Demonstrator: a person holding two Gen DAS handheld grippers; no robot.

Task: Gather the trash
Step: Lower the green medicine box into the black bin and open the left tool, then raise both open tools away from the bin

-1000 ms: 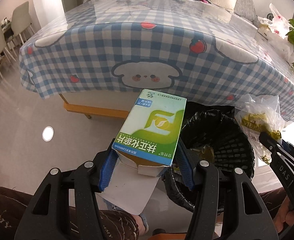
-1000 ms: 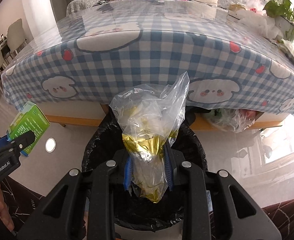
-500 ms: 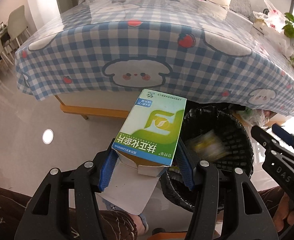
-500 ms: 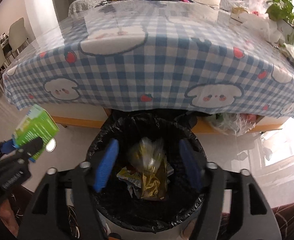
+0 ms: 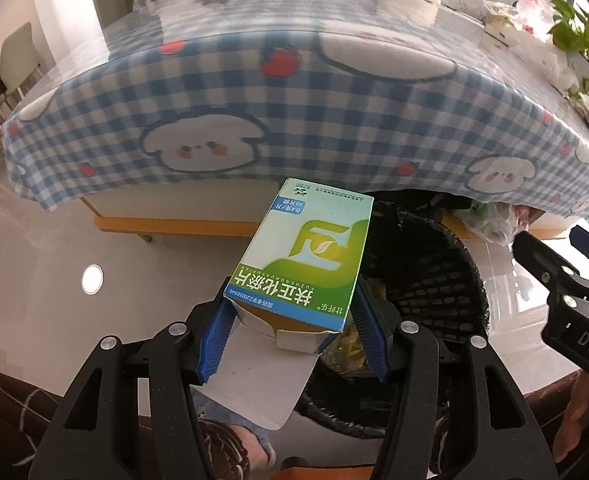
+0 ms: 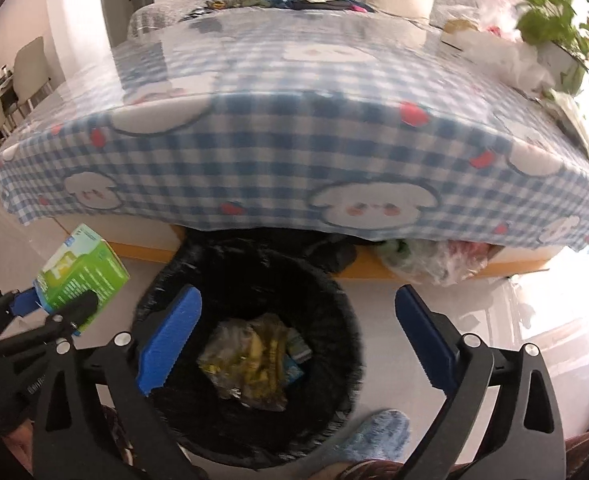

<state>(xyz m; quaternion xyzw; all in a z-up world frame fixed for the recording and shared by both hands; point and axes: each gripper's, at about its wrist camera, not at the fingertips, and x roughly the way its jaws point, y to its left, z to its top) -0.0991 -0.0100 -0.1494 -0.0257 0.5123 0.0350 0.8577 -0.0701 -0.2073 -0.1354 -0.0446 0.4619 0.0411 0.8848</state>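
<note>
My left gripper (image 5: pixel 294 320) is shut on a green and white medicine box (image 5: pixel 310 256) with its bottom flap hanging open. The box hangs over the left rim of the black mesh bin (image 5: pixel 434 276). In the right wrist view the same box (image 6: pixel 82 276) shows at the left, clamped in the left gripper (image 6: pixel 46 312). My right gripper (image 6: pixel 294 328) is above the bin (image 6: pixel 334 300), its jaws opening wide with nothing between them. A clear plastic bag with yellow wrappers (image 6: pixel 250 360) lies at the bottom of the bin.
A table with a blue checked cloth (image 6: pixel 294 152) overhangs the bin's far side. Plastic bags (image 6: pixel 434 260) lie under the table at the right. A slippered foot (image 6: pixel 374 436) is near the bin. Chairs (image 5: pixel 14 64) stand far left; a plant (image 6: pixel 566 28) sits at the table's right.
My right gripper has opened and the clear bag has dropped from it into the bin. The left gripper has carried the box rightwards, closer over the bin.
</note>
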